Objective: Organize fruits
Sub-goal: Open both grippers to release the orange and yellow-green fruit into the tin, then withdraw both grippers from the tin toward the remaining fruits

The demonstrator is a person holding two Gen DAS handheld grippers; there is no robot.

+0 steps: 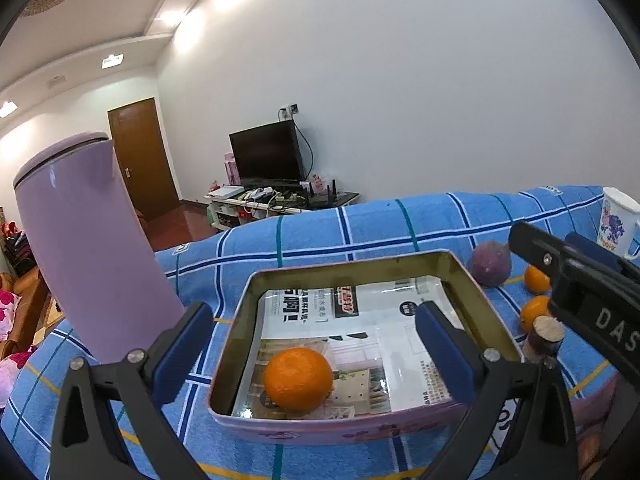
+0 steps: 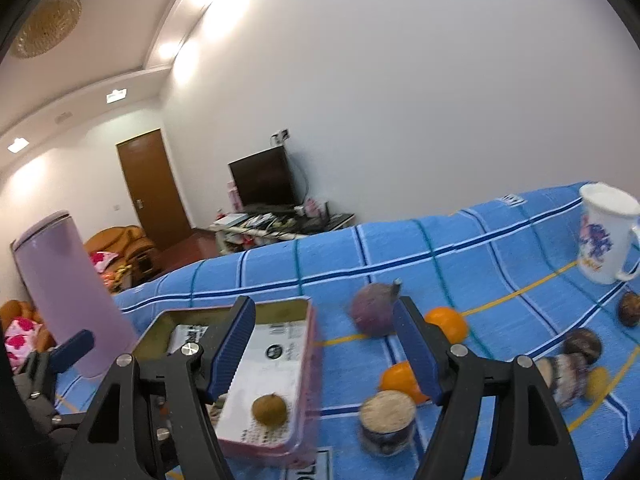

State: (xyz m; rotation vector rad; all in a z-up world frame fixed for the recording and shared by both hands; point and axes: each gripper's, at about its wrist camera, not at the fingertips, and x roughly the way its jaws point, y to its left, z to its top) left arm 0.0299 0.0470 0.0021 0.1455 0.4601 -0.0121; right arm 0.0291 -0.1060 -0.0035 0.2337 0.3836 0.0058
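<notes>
1. Fruits split between tin and bench cloth: one orange inside the tin near its front wall, lying on printed paper.
2. Small brown fruit also in the tin, seen from the right wrist view, near the front right corner.
3. Out on the cloth, right of the tin: purple fruit, two more oranges, dark round fruits further right.
4. Left tool spread wide, nothing between its pads, orange lying below and between them, not touched.
5. Right tool spread, empty; purple fruit visible beyond the gap, apart from the pads.
6. Right tool also visible in the left wrist view, reaching in from the right edge above the loose oranges.
7. Lilac tumbler upright, left of the tin, just beside the left tool's left pad.
8. White mug with a cartoon print at the far right of the cloth.
9. Cork-topped jar on the cloth, near the tin's front right corner, blurred.
</notes>
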